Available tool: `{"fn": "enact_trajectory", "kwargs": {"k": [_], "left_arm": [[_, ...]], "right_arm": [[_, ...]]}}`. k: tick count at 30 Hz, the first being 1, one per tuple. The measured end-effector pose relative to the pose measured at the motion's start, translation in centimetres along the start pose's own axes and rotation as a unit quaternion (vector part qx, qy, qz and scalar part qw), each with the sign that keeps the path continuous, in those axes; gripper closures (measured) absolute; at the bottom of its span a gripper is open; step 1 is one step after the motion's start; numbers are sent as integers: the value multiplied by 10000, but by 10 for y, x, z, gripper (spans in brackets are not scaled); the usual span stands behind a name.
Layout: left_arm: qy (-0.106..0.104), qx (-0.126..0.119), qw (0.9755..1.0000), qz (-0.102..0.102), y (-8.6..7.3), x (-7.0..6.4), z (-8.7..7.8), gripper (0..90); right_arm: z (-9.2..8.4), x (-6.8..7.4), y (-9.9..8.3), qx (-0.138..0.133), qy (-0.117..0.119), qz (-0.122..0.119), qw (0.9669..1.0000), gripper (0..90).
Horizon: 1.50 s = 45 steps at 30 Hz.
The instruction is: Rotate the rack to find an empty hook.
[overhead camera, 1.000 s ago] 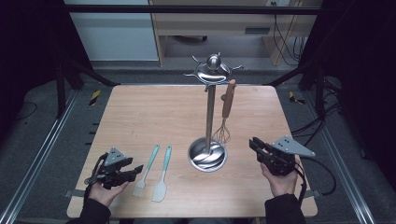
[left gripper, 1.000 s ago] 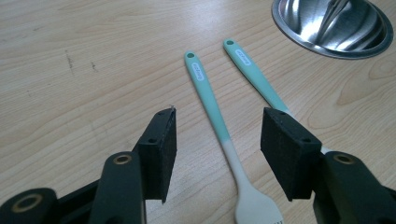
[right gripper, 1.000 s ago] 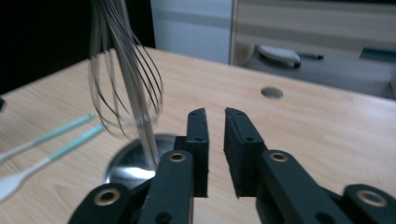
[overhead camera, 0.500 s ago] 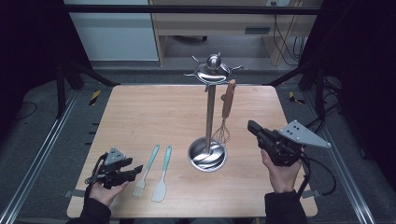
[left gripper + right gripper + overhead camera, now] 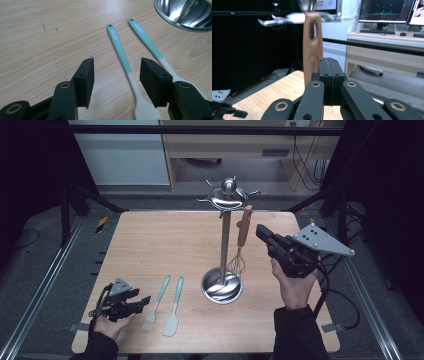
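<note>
Right claw (image 5: 263, 233) raised, closed, beside whisk handle (image 5: 244, 225), left claw (image 5: 141, 301) resting low

- Whisk (image 5: 242, 240): wooden handle, wire head pointing down, hanging upright from a hook of the steel utensil stand (image 5: 224, 245).
- Its wires hang just above the stand's round base, its handle near the pole's right side.

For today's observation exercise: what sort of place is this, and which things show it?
Probably a lab or office workspace: computer monitors on a desk, cables on the floor, and a framed wooden test table.
</note>
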<state>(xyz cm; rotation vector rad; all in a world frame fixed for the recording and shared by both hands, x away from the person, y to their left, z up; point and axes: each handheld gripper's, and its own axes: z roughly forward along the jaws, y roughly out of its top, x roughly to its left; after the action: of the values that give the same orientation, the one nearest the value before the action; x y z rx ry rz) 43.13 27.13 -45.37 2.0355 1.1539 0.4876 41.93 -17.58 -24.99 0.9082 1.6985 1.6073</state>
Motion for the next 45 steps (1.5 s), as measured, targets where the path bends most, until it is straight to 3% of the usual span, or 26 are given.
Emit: {"fn": "enact_trajectory", "kwargs": {"k": [9,15,38,45], "left_arm": [[29,-2,10000,-42,-1,3,-1,444],[29,4,10000,-42,-1,5,-1,443],[46,-18,10000,-68,-1,6,-2,443],[50,-43,10000,-71,-1,5,-3,442]], "right_arm": [[7,4,27,-78,-55,-185,9998,900],[11,5,34,-54,-68,-199,9998,900],[10,12,35,-77,19,-318,9995,900],[6,6,17,98,-136,-253,9995,829]]}}
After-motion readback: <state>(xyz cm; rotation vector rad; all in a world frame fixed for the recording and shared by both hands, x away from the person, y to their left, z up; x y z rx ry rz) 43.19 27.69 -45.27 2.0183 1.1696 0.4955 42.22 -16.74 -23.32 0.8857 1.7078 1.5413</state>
